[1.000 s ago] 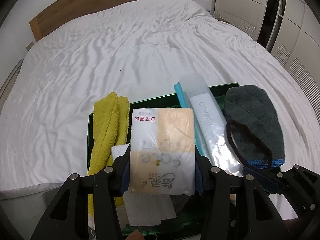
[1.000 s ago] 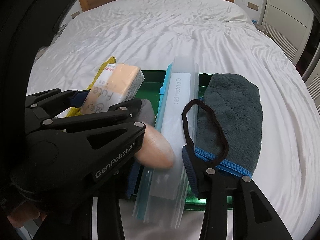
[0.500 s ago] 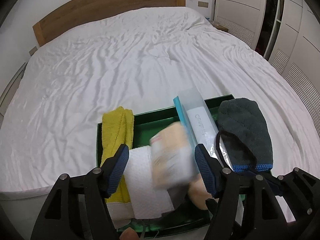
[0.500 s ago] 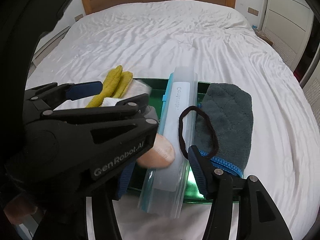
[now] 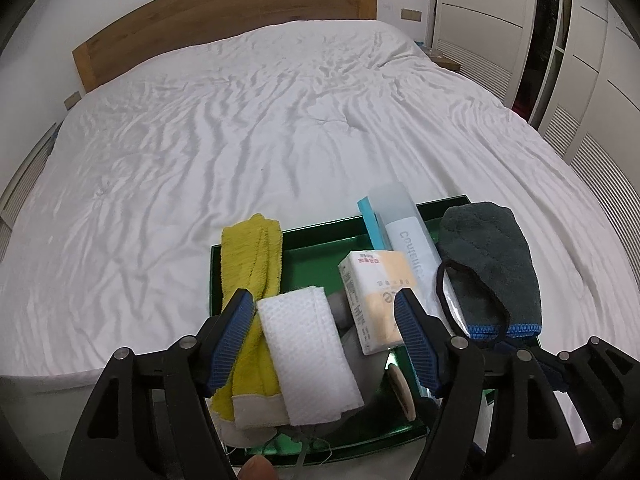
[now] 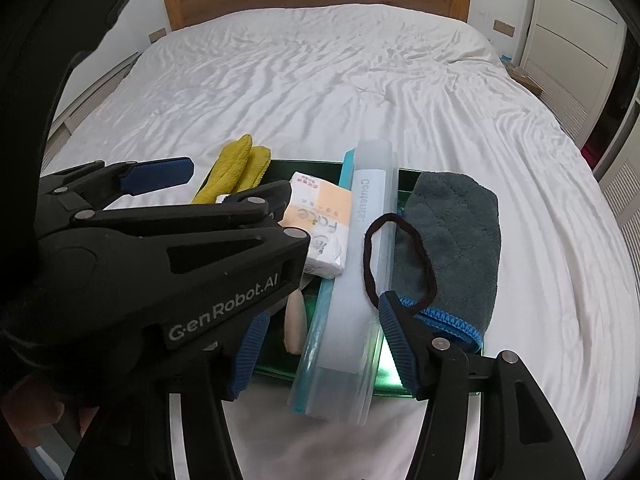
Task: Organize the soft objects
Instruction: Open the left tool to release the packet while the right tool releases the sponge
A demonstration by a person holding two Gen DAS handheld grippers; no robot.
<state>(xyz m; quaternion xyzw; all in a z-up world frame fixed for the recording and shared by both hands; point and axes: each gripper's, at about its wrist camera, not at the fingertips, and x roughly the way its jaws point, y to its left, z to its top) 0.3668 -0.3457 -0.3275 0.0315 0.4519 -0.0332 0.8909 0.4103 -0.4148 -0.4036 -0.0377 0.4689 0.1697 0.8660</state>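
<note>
A green tray [image 5: 316, 248] sits on the bed's near edge. In it lie a yellow towel [image 5: 250, 264], a white waffle cloth [image 5: 308, 340] and an orange-and-white tissue pack [image 5: 374, 292]. My left gripper [image 5: 326, 340] hovers just above the cloth and pack. Its jaws are opening and the pads touch nothing. A clear zip bag [image 6: 356, 280] lies along the tray, its near end over the rim. A dark grey mitt [image 6: 456, 236] with blue trim lies to the bag's right. My right gripper [image 6: 324, 350] straddles the bag's near end, jaws opening, pads off it.
White bedding [image 5: 260, 128] stretches to a wooden headboard [image 5: 224, 12]. White wardrobe doors [image 5: 592, 60] stand at the right. A small beige object [image 6: 294, 328] rests in the tray beside the bag. The left gripper [image 6: 236, 182] fills the left of the right wrist view.
The left gripper let go of the tissue pack, which dropped into the tray and lies there. Both grippers opened wider and rose a little.
</note>
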